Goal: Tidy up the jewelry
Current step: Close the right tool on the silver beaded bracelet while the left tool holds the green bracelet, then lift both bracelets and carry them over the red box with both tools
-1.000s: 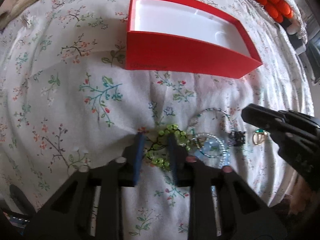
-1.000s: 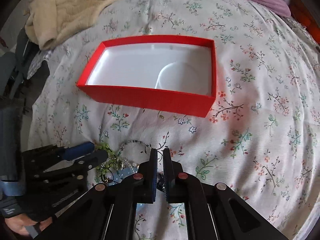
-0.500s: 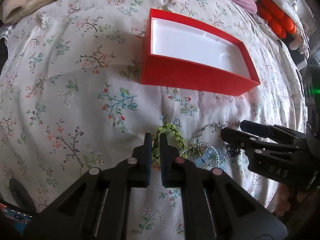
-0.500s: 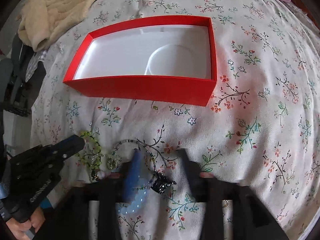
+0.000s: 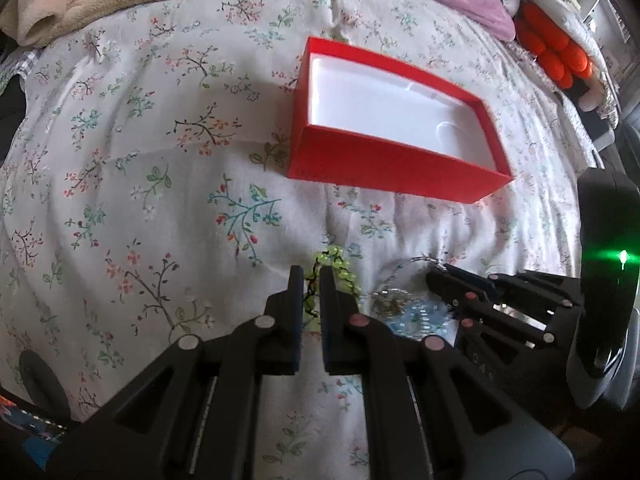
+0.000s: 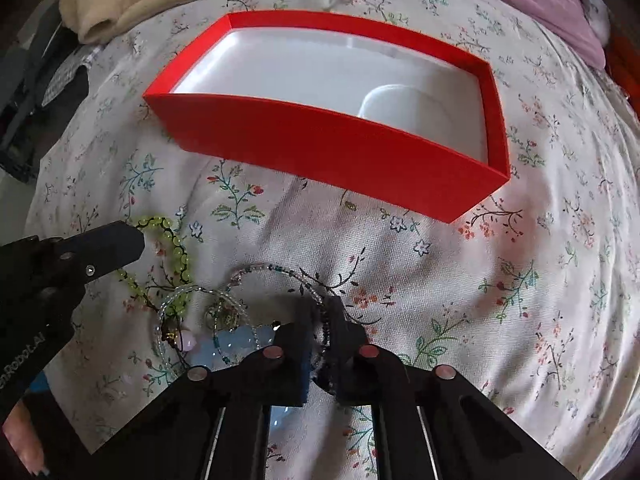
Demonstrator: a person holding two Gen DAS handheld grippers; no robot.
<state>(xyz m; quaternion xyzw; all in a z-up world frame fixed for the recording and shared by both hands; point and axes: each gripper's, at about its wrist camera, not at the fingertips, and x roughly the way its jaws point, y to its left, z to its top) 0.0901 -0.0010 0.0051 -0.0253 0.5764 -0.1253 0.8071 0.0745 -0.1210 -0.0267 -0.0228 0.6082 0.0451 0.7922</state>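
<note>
Two bead strands (image 6: 320,336) half-hidden between jaws

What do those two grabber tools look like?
Both are black plastic. The left gripper and right gripper each have two flat fingers with blue pads inside and round silver and pinkish pins on angled linkage arms. White lettering marks their sides, and a green light glows on the right one's rounded black body.

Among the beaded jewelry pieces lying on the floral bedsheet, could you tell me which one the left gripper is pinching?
The yellow-green beaded bracelet with black spacers. The left gripper is shut on it, at the left edge of the pile, while the clear and pale blue strands lie beside it.
</note>
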